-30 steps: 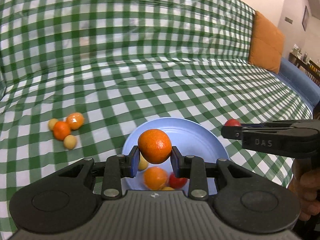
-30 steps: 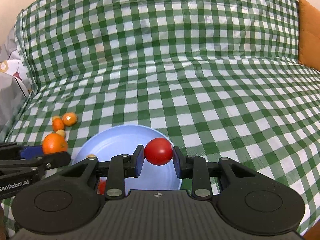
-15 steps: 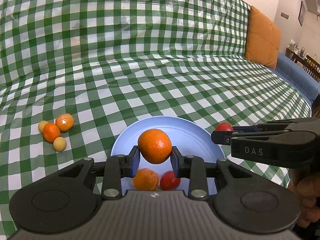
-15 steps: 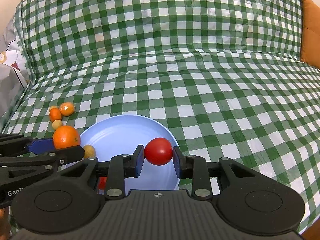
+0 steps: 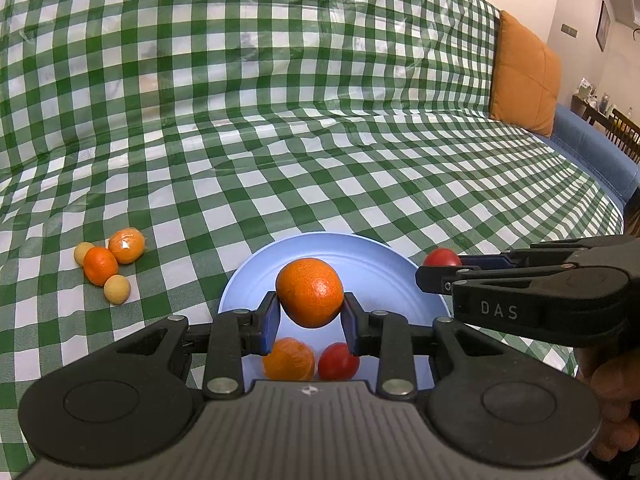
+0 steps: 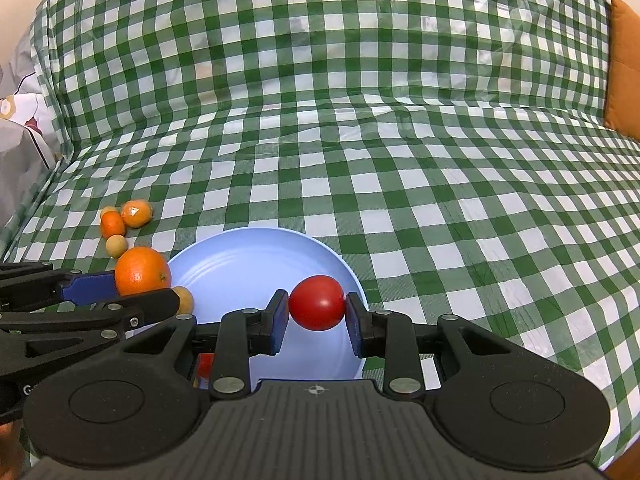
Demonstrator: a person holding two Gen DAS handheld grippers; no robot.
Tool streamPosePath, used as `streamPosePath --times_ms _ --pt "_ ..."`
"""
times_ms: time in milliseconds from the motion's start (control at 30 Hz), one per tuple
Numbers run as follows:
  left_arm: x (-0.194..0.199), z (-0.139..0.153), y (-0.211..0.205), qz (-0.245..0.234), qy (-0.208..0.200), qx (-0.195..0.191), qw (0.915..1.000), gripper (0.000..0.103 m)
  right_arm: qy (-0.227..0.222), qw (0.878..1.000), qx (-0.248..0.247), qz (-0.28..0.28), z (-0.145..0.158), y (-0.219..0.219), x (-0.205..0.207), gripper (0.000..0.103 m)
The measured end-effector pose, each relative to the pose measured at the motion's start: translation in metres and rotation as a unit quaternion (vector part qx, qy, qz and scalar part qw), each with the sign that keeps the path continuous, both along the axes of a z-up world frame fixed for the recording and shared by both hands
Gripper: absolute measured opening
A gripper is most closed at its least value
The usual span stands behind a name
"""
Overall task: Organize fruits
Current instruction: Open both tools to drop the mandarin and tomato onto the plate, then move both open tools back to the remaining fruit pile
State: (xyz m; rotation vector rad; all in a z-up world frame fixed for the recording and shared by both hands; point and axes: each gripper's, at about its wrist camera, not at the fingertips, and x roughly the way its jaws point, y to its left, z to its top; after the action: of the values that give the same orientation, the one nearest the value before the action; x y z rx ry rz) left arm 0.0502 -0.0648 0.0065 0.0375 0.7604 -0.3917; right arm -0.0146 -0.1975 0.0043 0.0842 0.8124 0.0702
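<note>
We are squeezing an orange (image 5: 310, 292) in our left gripper (image 5: 309, 318) and a red tomato (image 6: 317, 302) in our right gripper (image 6: 317, 322), both hanging over the blue plate (image 6: 248, 256).

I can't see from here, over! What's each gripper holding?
Left gripper shut on orange. Right gripper shut on tomato. Both over blue plate. Nothing blocking.

We see a plate (image 5: 362, 254) on the cloth (image 5: 320, 140), two fruits (image 5: 310, 363) in it, four more fruits (image 5: 108, 264) clustered to its left.
</note>
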Motion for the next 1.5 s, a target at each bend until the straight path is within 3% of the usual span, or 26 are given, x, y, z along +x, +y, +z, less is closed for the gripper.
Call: streamPosePath --times_ms 433,500,533,567,867,1500 --pt "0.000 0.000 -0.003 -0.009 0.002 -0.010 0.9999 0.037 0.006 1.000 -0.004 0.007 -0.001 0.000 0.003 0.032" --pt "0.000 0.001 -0.002 -0.006 -0.001 -0.012 0.9999 0.040 0.008 1.000 -0.006 0.007 -0.002 0.000 0.004 0.041" --pt "0.000 0.001 -0.002 -0.005 -0.001 -0.013 0.9999 0.041 0.008 1.000 -0.009 0.005 -0.003 0.000 0.005 0.051" --pt "0.000 0.002 0.000 -0.002 -0.001 -0.015 0.9999 0.041 0.006 1.000 -0.010 0.003 -0.002 0.000 0.005 0.055" --pt "0.001 0.001 0.003 0.007 0.003 -0.007 1.0000 0.041 -0.001 1.000 -0.017 0.004 0.000 0.002 0.010 0.066" --pt "0.003 0.009 0.029 0.044 -0.002 -0.009 0.9990 0.039 -0.023 1.000 -0.006 0.005 0.009 0.008 0.011 0.066"
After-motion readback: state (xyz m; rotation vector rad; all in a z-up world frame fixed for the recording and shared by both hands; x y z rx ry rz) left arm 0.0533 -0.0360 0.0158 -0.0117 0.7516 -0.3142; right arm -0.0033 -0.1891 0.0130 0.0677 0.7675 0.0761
